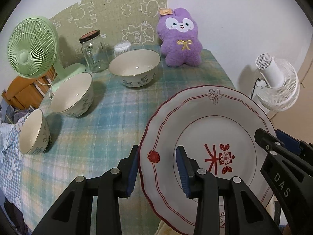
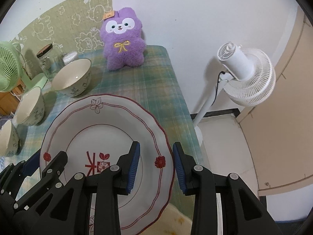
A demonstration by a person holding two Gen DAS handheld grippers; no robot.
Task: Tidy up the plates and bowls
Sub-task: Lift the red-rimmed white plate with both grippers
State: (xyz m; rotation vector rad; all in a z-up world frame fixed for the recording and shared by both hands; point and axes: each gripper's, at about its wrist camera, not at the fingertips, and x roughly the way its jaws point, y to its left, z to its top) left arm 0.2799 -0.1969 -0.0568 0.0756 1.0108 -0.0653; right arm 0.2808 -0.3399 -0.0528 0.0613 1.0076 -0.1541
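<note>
A white plate (image 1: 215,105) with a wavy red rim and red flower marks hangs above the plaid tablecloth (image 1: 109,121), held from both sides. My left gripper (image 1: 158,172) is shut on its left rim, one blue pad under it and one on top. My right gripper (image 2: 156,168) is shut on the opposite rim of the plate (image 2: 101,121); it also shows as my right gripper (image 1: 273,152) in the left wrist view. Three floral bowls stand upright to the left: a large bowl (image 1: 135,68), a medium bowl (image 1: 72,96) and a small bowl (image 1: 33,133).
Along the back stand a green desk fan (image 1: 31,49), a lidded glass jar (image 1: 93,52), a white brush (image 1: 122,48) and a purple plush toy (image 1: 180,39). A white floor fan (image 2: 246,74) stands beyond the table's right edge (image 2: 183,101). A wooden chair (image 1: 23,92) is at the left.
</note>
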